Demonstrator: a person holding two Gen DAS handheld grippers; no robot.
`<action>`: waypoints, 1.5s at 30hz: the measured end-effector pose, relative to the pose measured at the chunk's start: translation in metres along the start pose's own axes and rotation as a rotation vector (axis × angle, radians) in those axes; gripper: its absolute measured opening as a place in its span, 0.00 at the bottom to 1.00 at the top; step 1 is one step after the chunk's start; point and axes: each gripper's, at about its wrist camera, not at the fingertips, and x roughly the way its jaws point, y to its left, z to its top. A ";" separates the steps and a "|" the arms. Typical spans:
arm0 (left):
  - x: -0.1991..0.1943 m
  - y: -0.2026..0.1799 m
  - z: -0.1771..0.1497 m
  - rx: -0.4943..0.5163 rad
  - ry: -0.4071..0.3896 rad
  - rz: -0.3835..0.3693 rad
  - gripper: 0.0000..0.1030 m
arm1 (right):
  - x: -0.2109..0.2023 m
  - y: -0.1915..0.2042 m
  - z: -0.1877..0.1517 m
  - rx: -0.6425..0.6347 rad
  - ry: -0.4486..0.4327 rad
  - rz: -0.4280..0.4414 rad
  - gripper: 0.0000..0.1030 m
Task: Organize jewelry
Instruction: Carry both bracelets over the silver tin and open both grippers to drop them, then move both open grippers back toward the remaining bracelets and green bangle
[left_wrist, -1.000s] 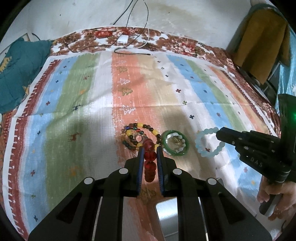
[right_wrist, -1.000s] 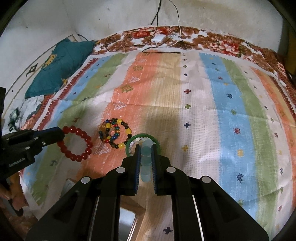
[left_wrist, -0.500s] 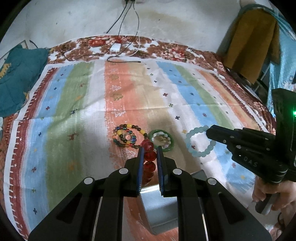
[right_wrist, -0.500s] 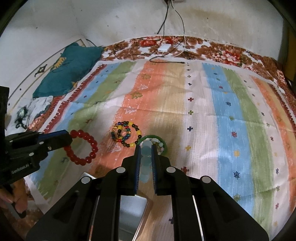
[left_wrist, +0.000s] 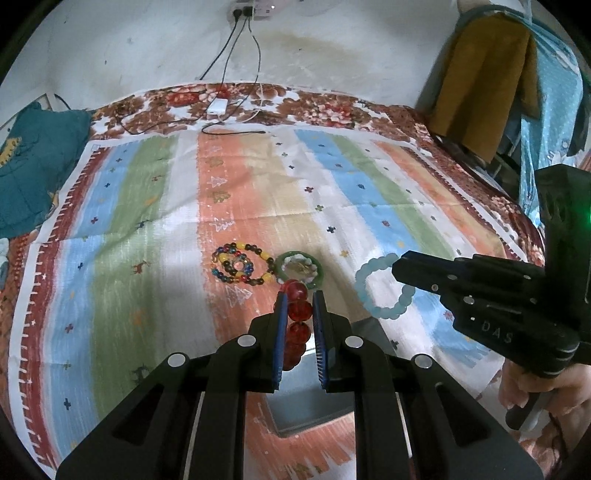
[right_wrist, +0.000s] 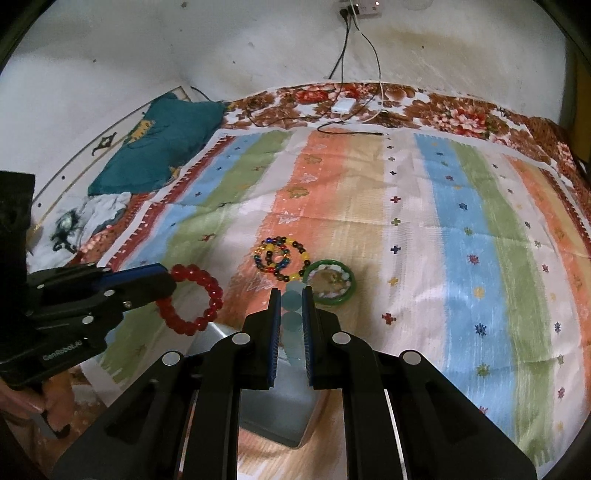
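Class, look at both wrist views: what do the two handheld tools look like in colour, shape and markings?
Both tools, the left tool and the right tool, are matte black, angular, with round silver bolts and blue ribbed pads. The right tool carries "DAS" lettering and a green light; the left has white lettering.

place: home bedroom — striped bedspread (left_wrist: 258, 184) | pillow (right_wrist: 162, 151) | hanging clothes (left_wrist: 484, 81)

Striped cloth (left_wrist: 155, 236) spread flat over floral sheet (left_wrist: 332, 107). Teal pillow (right_wrist: 159, 147) at far-left corner, w/ crumpled white fabric (right_wrist: 107, 206) just beside it. White adapter (right_wrist: 341, 105) on sheet near wall; cables (right_wrist: 343, 48) run up to wall socket (right_wrist: 360, 5). Mustard garment (left_wrist: 484, 85) hangs far right, poss. on a rack.
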 end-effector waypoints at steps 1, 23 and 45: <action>-0.001 -0.001 -0.002 0.000 -0.001 -0.001 0.13 | -0.001 0.002 -0.002 -0.003 0.002 0.002 0.12; 0.000 -0.009 -0.023 -0.004 0.057 0.014 0.13 | 0.000 0.009 -0.026 0.010 0.052 0.036 0.13; 0.028 0.048 0.006 -0.107 0.080 0.156 0.56 | 0.032 -0.031 0.000 0.057 0.083 -0.082 0.53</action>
